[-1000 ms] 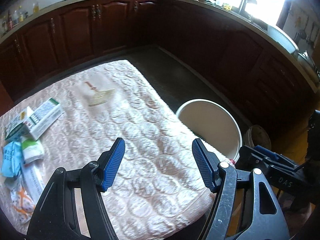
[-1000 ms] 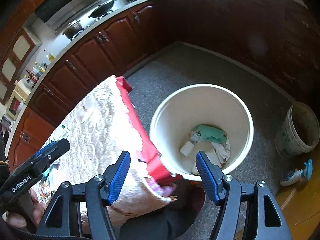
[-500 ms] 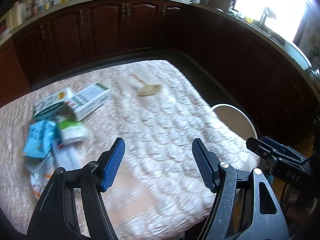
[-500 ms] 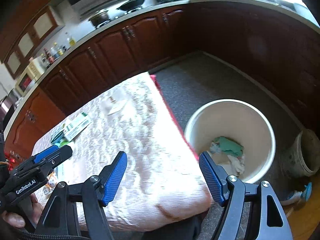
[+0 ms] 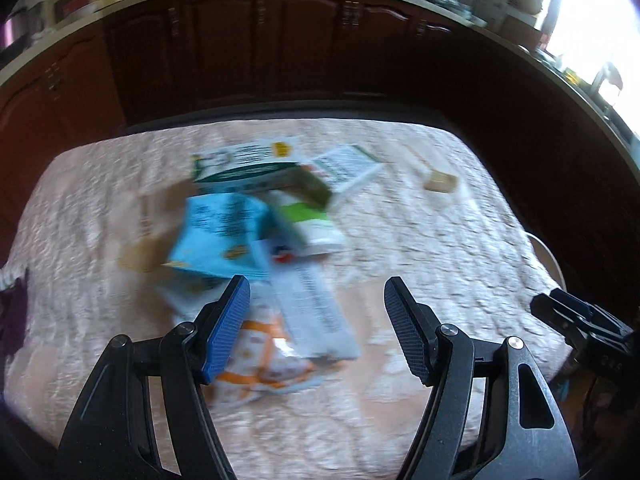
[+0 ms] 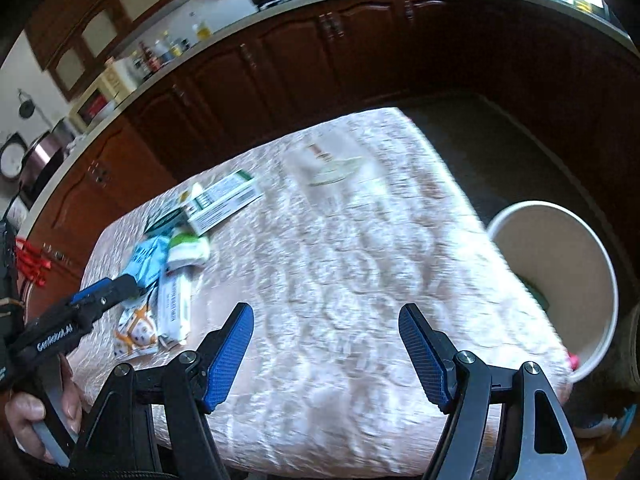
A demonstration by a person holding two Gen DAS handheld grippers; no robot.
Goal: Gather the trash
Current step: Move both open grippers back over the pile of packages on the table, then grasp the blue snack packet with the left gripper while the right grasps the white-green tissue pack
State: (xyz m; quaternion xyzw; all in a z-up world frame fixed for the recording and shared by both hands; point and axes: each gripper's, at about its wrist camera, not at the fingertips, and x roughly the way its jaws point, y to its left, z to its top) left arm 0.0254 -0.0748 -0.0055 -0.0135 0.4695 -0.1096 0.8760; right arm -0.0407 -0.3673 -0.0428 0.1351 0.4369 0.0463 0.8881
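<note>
A table (image 5: 460,264) under a pale quilted cloth fills both views, ringed by dark wooden cabinets (image 5: 240,48) and a counter crowded with pots and bottles. The trash sits in a loose heap toward the table's left side: a blue packet (image 5: 218,236), a green-and-white box (image 5: 256,164), a white leaflet (image 5: 316,312) and an orange-printed wrapper (image 5: 264,368), overlapping one another. A small tan scrap (image 5: 440,181) lies apart, toward the far right of the cloth. The bin (image 6: 560,280), a white bucket, stands on the floor just past the table's right edge, some trash dimly visible inside.

The left gripper (image 5: 316,332) hangs over the near end of the heap, jaws wide with nothing between them; the wrapper and leaflet lie below. The right gripper (image 6: 326,356) is over bare cloth, well apart from the heap, jaws wide and empty. A hand (image 6: 36,420) at the lower left of the right view grips the left tool's handle.

A second ago the right gripper looked straight down into the bin and the heap sat at the left view's edge; now both have swung leftward and the heap is centred under the left gripper. The right jaws have also spread slightly.
</note>
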